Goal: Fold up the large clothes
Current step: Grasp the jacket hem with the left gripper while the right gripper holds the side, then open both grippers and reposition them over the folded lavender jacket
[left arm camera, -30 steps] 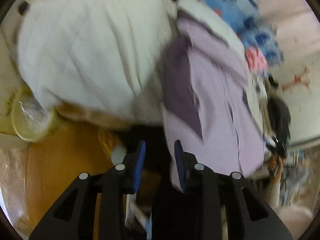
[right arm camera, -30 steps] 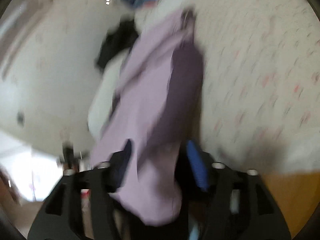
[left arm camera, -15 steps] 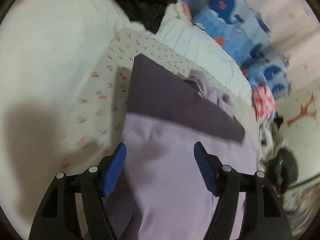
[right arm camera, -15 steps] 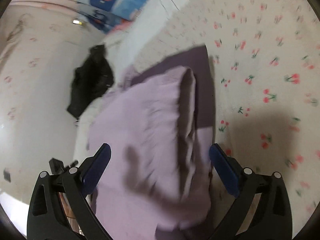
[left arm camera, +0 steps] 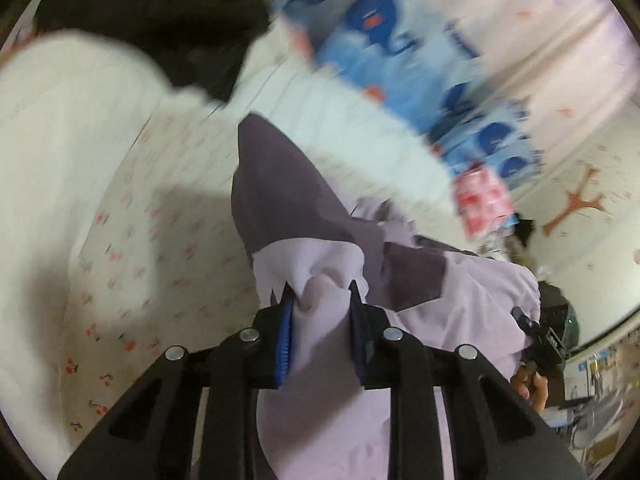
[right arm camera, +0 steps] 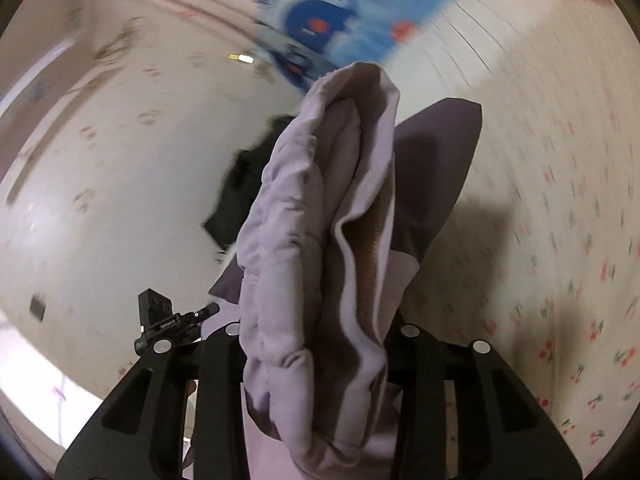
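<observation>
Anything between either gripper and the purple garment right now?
Nothing visible. The lilac and purple garment is already bunched between the closing fingers of the left gripper, and a thick fold of it fills the closing right gripper.

Nothing I can actually read here tbh. The blue whale-print fabric is all motion blur, and the little black device clipped by my tongs has white lettering, but it's way too tiny to make out.

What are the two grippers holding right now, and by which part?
Both jaws are closing on the lilac garment: the left gripper on a bunched pale fold near its dark purple panel, the right gripper around a thick rolled bundle.
</observation>
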{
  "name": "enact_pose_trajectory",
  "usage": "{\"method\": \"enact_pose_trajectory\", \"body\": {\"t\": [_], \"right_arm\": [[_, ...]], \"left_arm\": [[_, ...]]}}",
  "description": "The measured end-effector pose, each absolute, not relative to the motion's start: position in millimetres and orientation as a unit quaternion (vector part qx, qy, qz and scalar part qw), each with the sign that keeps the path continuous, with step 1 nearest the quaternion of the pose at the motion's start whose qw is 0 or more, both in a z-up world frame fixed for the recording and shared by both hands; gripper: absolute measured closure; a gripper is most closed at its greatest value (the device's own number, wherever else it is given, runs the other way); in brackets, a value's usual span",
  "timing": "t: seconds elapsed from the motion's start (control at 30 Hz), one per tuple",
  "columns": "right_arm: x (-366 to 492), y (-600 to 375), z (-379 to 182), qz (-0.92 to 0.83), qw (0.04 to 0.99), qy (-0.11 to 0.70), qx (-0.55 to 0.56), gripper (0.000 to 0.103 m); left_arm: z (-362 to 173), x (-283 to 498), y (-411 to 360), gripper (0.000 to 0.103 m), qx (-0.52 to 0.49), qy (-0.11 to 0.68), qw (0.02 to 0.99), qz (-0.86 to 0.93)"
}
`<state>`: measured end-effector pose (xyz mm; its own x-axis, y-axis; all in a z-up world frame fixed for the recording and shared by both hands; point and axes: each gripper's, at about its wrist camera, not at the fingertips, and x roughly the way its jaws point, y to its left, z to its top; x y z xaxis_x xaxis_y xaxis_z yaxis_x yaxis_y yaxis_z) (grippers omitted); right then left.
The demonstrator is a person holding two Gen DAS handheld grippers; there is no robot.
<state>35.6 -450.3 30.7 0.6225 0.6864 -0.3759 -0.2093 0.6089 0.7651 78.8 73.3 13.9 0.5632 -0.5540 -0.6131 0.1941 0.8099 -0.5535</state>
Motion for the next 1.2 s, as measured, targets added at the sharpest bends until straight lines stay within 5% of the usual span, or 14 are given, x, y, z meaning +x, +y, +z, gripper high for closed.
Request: {"method": "enact_pose_trajectory", "body": {"t": [0.17,0.23,0.33,0.47,0.57,0.73,0.9,1.2], "right_arm": [[22,-493,56,0.223,0.863,0.323,0.319,0.064],[24,-526,14,0.168,0.843,0.385,0.336,0.048],[10,-572,-58,0.061,0.789,0.481,0.377,0.045],[-38,-596,-46,0.014,0.839,0.403,0.365,0.045],[-45,-565,-2,0.019,0.893,0.353,0.277,0.043],[9,-446,29,0.046,0.933,0.333,0.125,0.015],[62,-418,-81,-0.012,0.896,0.442,0.040,0.014],[0,-431,-39,-0.052,0.918,0.393,0.024,0.014]], "left_arm": [[13,72,48,0.078,-0.204,0.382,0.882,-0.188],[-23,84,40,0.070,-0.186,0.416,0.877,-0.156],[-95,101,24,0.069,-0.131,0.506,0.849,-0.080],[-85,61,12,0.066,-0.047,0.421,0.904,-0.050],[-66,34,-4,0.049,0.009,0.355,0.934,-0.049],[-42,24,-31,0.034,0.039,0.299,0.952,-0.058],[-69,46,-50,0.032,0.051,0.317,0.946,-0.051],[-90,41,-50,0.032,0.034,0.310,0.949,-0.039]]}}
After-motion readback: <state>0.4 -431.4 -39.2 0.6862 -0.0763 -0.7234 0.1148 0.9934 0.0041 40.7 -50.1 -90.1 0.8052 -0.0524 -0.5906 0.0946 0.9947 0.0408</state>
